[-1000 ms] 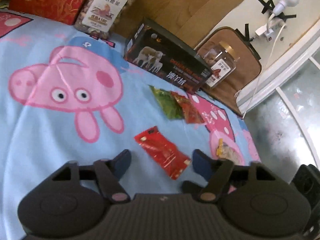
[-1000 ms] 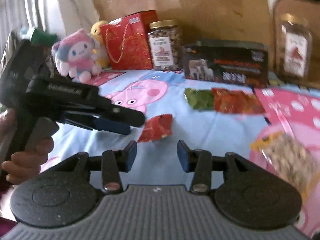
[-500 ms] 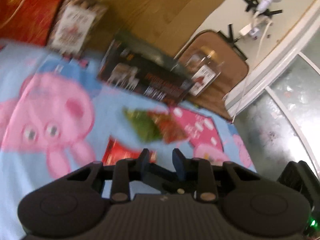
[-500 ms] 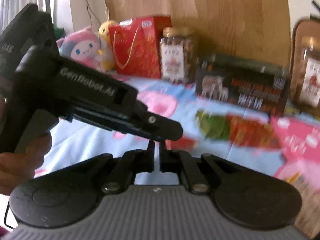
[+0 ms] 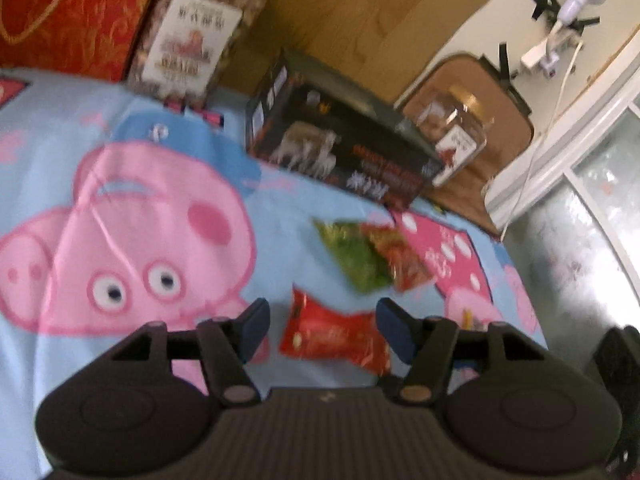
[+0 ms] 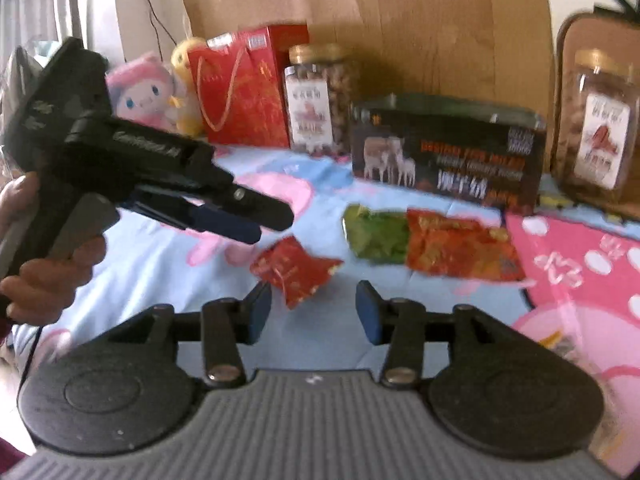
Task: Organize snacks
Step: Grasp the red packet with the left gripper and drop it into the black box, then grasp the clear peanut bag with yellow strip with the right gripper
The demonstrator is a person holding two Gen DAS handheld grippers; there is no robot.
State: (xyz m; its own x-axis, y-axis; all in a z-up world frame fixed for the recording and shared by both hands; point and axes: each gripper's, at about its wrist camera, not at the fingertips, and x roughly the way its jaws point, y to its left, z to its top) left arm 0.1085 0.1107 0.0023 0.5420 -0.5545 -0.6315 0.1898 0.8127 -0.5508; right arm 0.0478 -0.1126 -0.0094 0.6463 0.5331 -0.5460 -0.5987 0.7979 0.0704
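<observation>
A red snack packet (image 5: 336, 338) lies on the blue cartoon blanket (image 5: 120, 208), between the fingers of my open left gripper (image 5: 322, 326), which hovers above it. It also shows in the right wrist view (image 6: 294, 270). A green packet (image 5: 354, 258) and an orange-red packet (image 5: 400, 258) lie side by side further off, also seen as the green packet (image 6: 376, 238) and orange-red packet (image 6: 460, 250). My right gripper (image 6: 314, 310) is open and empty, low over the blanket. The left gripper's body (image 6: 120, 168) is at the left of that view.
A black box (image 6: 444, 152), two nut jars (image 6: 316, 100) (image 6: 596, 136), a red gift bag (image 6: 244, 88) and plush toys (image 6: 148, 92) line the back by the wooden board. A yellowish snack packet (image 5: 468, 316) lies right of the left gripper.
Both grippers closed half a second ago and have opened again. The left gripper dipped toward the red packet, which now lies turned and closer between its fingers.
</observation>
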